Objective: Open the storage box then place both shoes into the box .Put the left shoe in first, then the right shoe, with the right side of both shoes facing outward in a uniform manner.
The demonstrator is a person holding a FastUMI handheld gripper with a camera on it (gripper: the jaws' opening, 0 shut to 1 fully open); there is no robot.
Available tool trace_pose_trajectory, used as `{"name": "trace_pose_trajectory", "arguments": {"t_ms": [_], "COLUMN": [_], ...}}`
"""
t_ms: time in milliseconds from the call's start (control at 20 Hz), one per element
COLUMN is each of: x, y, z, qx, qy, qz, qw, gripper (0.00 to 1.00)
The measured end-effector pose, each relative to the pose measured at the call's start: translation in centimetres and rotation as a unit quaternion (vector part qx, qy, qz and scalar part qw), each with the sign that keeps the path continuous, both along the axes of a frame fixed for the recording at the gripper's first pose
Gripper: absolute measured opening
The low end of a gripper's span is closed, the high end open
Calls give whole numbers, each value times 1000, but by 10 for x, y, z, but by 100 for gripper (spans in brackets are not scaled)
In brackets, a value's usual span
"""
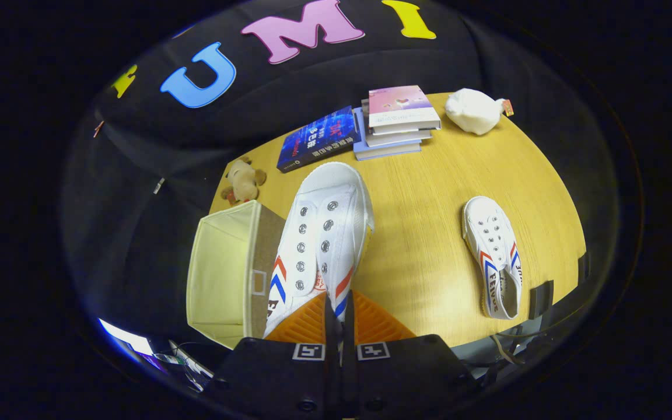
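Gripper view: the jaws (340, 326) are closed on the heel edge of a white shoe (323, 233), lifted toe-forward, probably to carry it to the open storage box (225, 274) just to its left. It shows metal eyelets and red-blue chevrons. Its mate (494, 256) lies well apart on the counter (417, 221); books (397, 119) sit beyond.

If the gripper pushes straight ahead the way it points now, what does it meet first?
Nothing new: the gripper is shut on the held shoe. Beyond its toe lie the books, though the depth is unclear; the open storage box sits aside.
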State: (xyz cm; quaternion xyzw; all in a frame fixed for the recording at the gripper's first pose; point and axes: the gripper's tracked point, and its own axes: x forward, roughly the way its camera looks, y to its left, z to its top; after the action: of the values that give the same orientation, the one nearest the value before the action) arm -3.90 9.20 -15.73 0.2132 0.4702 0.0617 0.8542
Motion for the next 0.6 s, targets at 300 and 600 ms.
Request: {"name": "trace_pose_trajectory", "arguments": {"t_ms": [300, 600], "x": [2, 9], "y": [84, 162], "z": [47, 41], "qx": [43, 59], "qy": [-26, -8], "qz": [26, 75], "qw": [998, 995], "gripper": [5, 5]}}
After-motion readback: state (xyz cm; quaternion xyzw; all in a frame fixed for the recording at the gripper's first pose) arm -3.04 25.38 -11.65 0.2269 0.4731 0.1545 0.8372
